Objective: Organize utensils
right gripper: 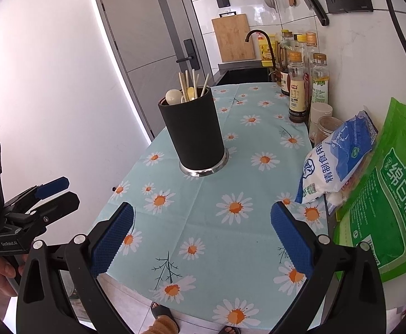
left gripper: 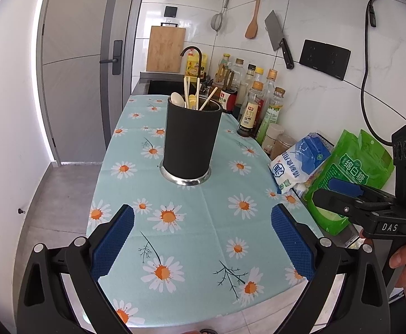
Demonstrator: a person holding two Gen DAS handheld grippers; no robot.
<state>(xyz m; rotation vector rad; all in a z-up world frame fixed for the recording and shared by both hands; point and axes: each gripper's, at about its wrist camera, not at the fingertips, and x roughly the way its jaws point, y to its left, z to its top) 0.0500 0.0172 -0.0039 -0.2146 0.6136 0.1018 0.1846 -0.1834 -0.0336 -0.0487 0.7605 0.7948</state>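
A black cylindrical utensil holder (left gripper: 190,142) with a steel base stands upright on the daisy-print tablecloth (left gripper: 197,222); it also shows in the right wrist view (right gripper: 194,133). Pale chopsticks (left gripper: 186,90) and spoons (left gripper: 177,99) stick out of its top. My left gripper (left gripper: 203,239) is open and empty, held above the cloth well short of the holder. My right gripper (right gripper: 203,236) is open and empty too, a similar distance back. Each gripper shows in the other's view: the right gripper (left gripper: 339,192) and the left gripper (right gripper: 56,192).
Several sauce and oil bottles (left gripper: 254,108) line the wall at the right. A blue-white salt bag (left gripper: 300,161) and a green sugar bag (left gripper: 353,178) lie at the right edge. Behind are a sink with tap (left gripper: 192,53), a cutting board (left gripper: 165,48), and a hanging cleaver (left gripper: 278,39).
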